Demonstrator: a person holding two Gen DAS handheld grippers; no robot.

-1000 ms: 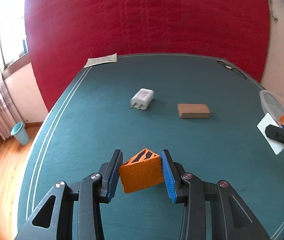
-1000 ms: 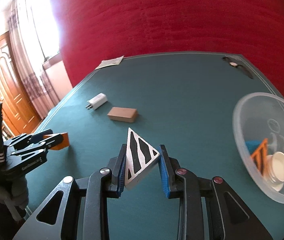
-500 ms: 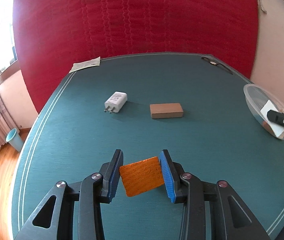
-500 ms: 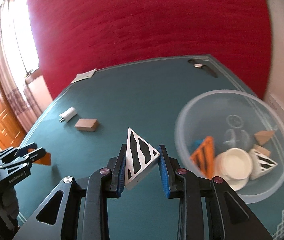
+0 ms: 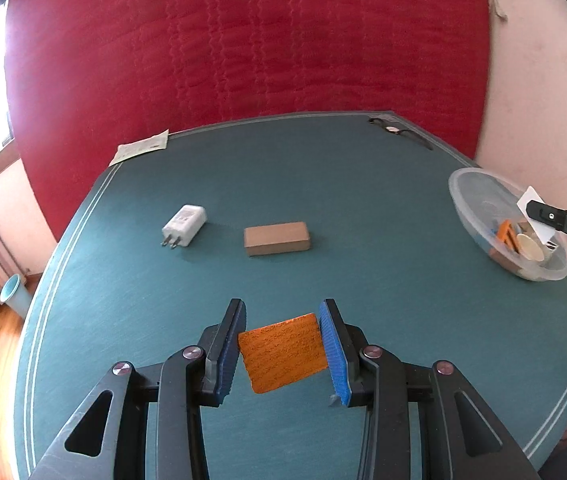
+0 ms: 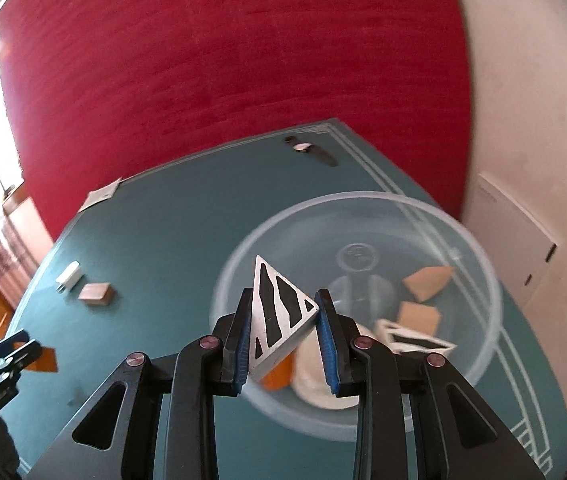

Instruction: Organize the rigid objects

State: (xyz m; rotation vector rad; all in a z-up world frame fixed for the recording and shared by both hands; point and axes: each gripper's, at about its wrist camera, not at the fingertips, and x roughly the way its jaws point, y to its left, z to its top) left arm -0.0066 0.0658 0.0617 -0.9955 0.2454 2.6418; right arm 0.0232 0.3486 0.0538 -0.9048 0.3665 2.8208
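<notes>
My left gripper (image 5: 282, 344) is shut on an orange wedge block (image 5: 283, 351), held above the near part of the green table (image 5: 383, 240). My right gripper (image 6: 283, 336) is shut on a white wedge with black stripes (image 6: 279, 312), held over the near rim of a clear plastic bowl (image 6: 479, 292). The bowl (image 5: 463, 196) holds several pieces: tan wedges (image 6: 427, 282), a striped white wedge (image 6: 415, 338), an orange piece and a white round piece. A white charger (image 5: 184, 225) and a tan block (image 5: 276, 238) lie mid-table.
A paper sheet (image 5: 141, 149) lies at the far left table edge and a wristwatch (image 5: 397, 131) at the far right corner. A red curtain hangs behind the table. A blue bin (image 5: 14, 294) stands on the floor at left. The bowl sits near the right table edge.
My right gripper has carried the striped wedge rightward from mid-table to over the bowl. My left gripper has turned right with the orange block, bringing the bowl into its view.
</notes>
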